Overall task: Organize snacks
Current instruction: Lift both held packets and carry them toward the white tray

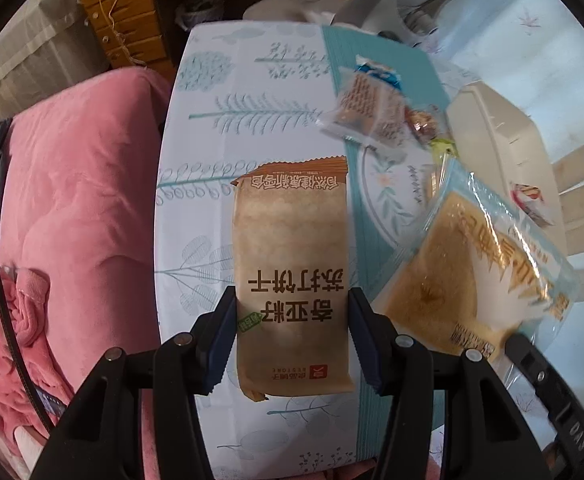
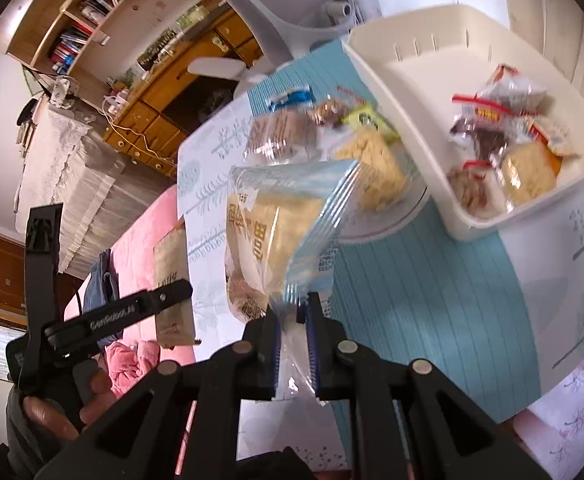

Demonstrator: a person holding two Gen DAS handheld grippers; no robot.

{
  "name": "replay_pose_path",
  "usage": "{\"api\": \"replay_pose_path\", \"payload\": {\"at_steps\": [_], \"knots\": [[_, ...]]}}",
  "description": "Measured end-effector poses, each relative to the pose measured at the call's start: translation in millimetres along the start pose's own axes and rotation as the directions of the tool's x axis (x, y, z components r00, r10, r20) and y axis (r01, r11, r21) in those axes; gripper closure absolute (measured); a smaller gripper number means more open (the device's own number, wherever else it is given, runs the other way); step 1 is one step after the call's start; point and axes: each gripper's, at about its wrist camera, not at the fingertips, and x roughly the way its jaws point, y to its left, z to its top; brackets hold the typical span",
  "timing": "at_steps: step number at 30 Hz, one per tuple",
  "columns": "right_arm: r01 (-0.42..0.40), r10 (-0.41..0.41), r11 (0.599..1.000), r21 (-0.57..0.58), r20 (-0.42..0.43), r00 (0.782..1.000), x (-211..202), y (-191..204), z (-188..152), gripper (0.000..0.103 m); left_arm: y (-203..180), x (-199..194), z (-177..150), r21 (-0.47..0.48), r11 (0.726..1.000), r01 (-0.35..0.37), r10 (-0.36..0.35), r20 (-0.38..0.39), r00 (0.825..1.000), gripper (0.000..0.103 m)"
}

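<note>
White cloth with a teal leaf print covers the table (image 1: 212, 128); a teal striped mat (image 2: 432, 300) lies on it. Cream plastic bin (image 2: 376, 68), standing on the table beside the mat, holds several wrapped snacks (image 2: 504, 136). Clear plate (image 2: 396, 216), on the mat just beside the bin, carries more loose snack packets (image 2: 288, 128). Blue-edged clear bread packet (image 2: 280, 220), lifted near the plate, is pinched by its sealed end in the right gripper (image 2: 294, 316), jaws fully closed. Tan cracker packet (image 1: 290, 280), raised over the cloth, well apart from the bin, sits clamped across its width in the half-open left gripper (image 1: 290, 312).
</note>
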Motion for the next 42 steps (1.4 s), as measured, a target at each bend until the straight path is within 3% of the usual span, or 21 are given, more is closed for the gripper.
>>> {"api": "replay_pose_path", "payload": {"at_steps": [9, 19, 33, 42], "knots": [[-0.012, 0.013, 0.999, -0.035, 0.04, 0.999, -30, -27, 18, 0.092, -28, -29, -2, -0.003, 0.999, 0.034, -0.034, 0.061, 0.998, 0.051], [-0.035, 0.038, 0.992, -0.119, 0.018, 0.999, -56, -71, 47, 0.092, -99, -44, -5, -0.035, 0.998, 0.059, -0.055, 0.107, 0.993, 0.051], [-0.008, 0.01, 0.978, -0.207, 0.009, 1.0, -84, -148, 96, 0.092, -209, -31, -8, -0.051, 0.993, 0.11, -0.101, 0.153, 0.983, 0.051], [0.004, -0.005, 0.961, -0.277, -0.002, 1.0, -94, -182, 108, 0.092, -267, -12, 0, -0.031, 0.986, 0.167, -0.159, 0.175, 0.972, 0.051]]}}
